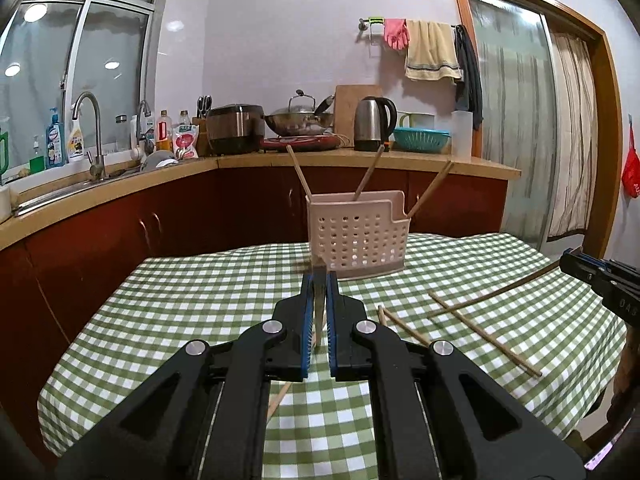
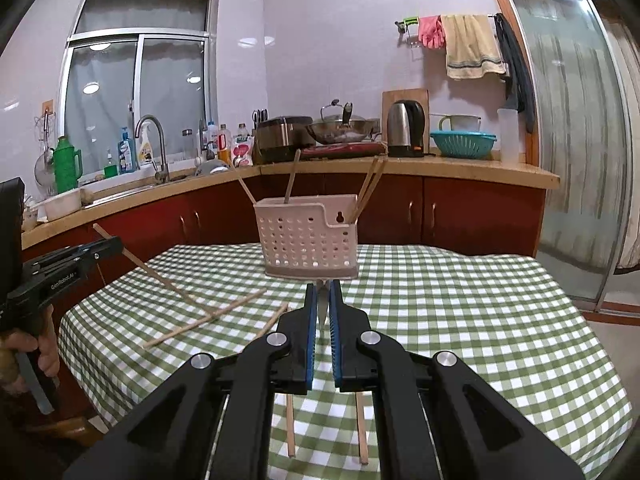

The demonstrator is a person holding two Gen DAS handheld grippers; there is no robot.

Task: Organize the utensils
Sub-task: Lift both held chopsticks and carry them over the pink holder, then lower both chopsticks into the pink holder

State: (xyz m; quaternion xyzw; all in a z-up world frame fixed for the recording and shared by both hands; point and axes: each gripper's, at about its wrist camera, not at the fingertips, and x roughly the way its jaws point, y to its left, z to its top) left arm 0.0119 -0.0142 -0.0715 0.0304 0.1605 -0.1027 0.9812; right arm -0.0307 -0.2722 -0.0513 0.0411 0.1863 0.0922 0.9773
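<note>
Both tongs, left (image 1: 319,280) and right (image 2: 323,286), clamp chopsticks (steeply tilted) near caddy (image 2: 308,240).

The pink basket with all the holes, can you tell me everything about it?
The pink basket looks like pale plastic, its walls dotted with rows of round holes. One top corner is cut lower, with a keyhole-shaped hanging slot there. It stands upright on the green checked tablecloth, past both tongs, which do not touch it. Wooden chopsticks lean out of its top at different angles.

Loose chopsticks (image 1: 484,330) beside basket (image 1: 356,236)
</note>
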